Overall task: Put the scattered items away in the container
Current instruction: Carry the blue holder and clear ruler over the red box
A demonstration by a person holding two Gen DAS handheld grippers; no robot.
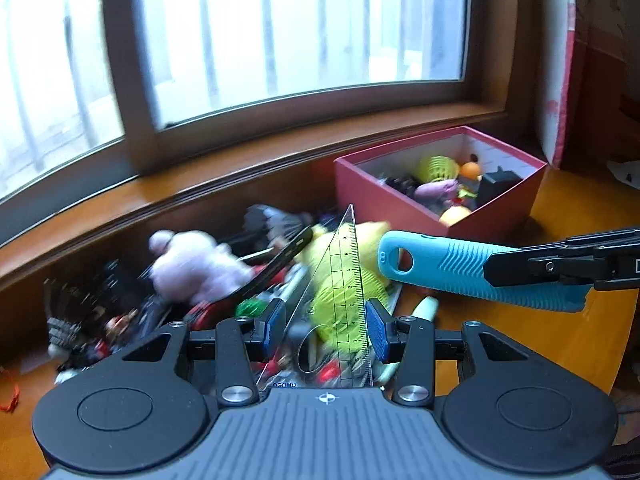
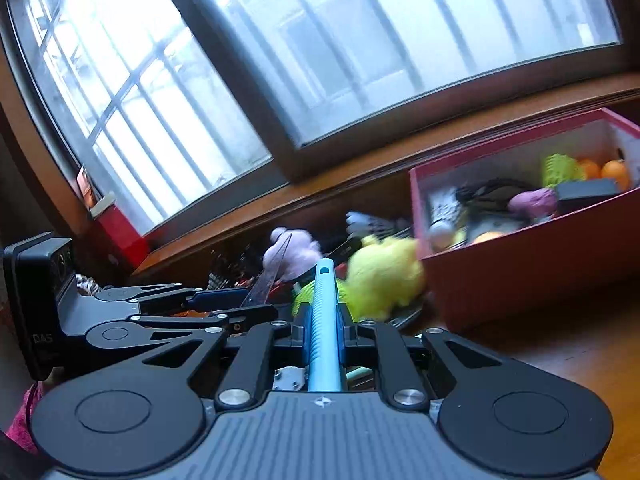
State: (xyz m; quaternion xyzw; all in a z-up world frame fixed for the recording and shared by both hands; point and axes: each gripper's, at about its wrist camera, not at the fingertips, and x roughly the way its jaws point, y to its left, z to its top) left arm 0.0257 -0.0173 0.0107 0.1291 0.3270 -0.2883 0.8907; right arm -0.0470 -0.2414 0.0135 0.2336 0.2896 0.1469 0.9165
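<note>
My left gripper [image 1: 326, 320] is shut on a clear triangular ruler [image 1: 345, 276], which stands apex up between the blue pads [image 1: 276, 326]. My right gripper [image 2: 324, 322] is shut on a ridged teal tool handle [image 2: 322, 292] with a hole at its tip. In the left wrist view that handle [image 1: 440, 264] reaches in from the right, level, just right of the ruler. The red box [image 1: 400, 204] sits beyond, holding toys, orange balls and a black block. A scattered pile with a pink plush [image 1: 192, 264] and a yellow plush [image 2: 380, 276] lies on the table below both grippers.
A wooden window sill [image 1: 240, 168] and window run behind the pile and the box [image 2: 520, 272]. A red and white board [image 1: 560, 60] leans at the far right. A small red box [image 2: 120, 228] stands on the sill at the left. The left gripper [image 2: 256, 303] holds the ruler [image 2: 267, 276] close beside my right one.
</note>
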